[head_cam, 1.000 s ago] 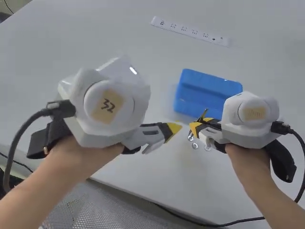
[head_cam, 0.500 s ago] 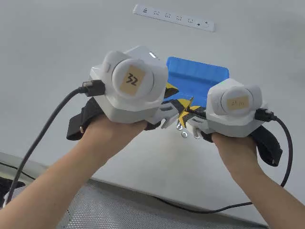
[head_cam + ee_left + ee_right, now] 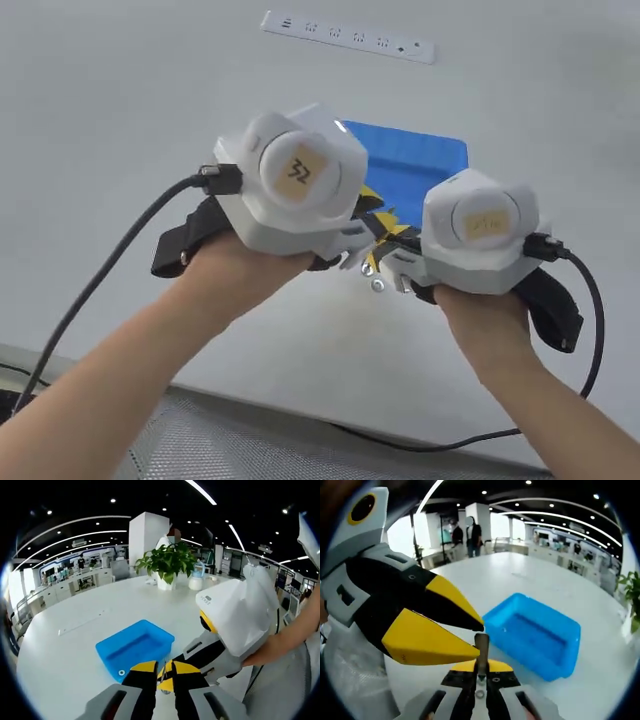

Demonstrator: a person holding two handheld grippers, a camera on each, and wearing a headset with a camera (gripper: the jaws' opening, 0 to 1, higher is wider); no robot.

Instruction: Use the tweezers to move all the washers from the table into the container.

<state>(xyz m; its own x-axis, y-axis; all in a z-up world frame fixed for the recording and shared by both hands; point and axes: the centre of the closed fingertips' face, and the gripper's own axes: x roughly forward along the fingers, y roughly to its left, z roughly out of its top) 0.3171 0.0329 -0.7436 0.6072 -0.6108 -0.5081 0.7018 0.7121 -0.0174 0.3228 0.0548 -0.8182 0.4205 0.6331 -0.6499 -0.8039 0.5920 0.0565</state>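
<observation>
1. Right gripper (image 3: 480, 674): one. Its two fingers are clamped tight on one pair of tweezers (image 3: 481, 647), whose metal shaft stands straight out from between them.
2. Left gripper (image 3: 165, 674): one. Its two yellow-tipped fingers (image 3: 435, 642) are narrow, nearly together. In the right gripper view they reach in from the side, and their tips lie right beside the tweezers' shaft. Whether they pinch it I cannot tell.
3. Hands: a left hand (image 3: 240, 270) and a right hand (image 3: 480, 312), one behind each gripper. The two sets of fingers point at each other and nearly meet.
4. Washers: the left gripper view shows one washer (image 3: 121, 672) lying on the table (image 3: 120, 120), just ahead and to one side of the left fingers, beside the near corner of the container. In the head view at least two small metal rings (image 3: 378, 286) lie under the meeting fingertips. They are too small and too hidden to count surely.
5. Container (image 3: 520, 655): one, blue, open-topped and rectangular, just beyond both sets of fingertips. No washer can be made out in the part of its inside that shows.
6. Power strip (image 3: 345, 35): one, white, well beyond the container.
7. Potted plant (image 3: 167, 562): one, at the table's far end.
</observation>
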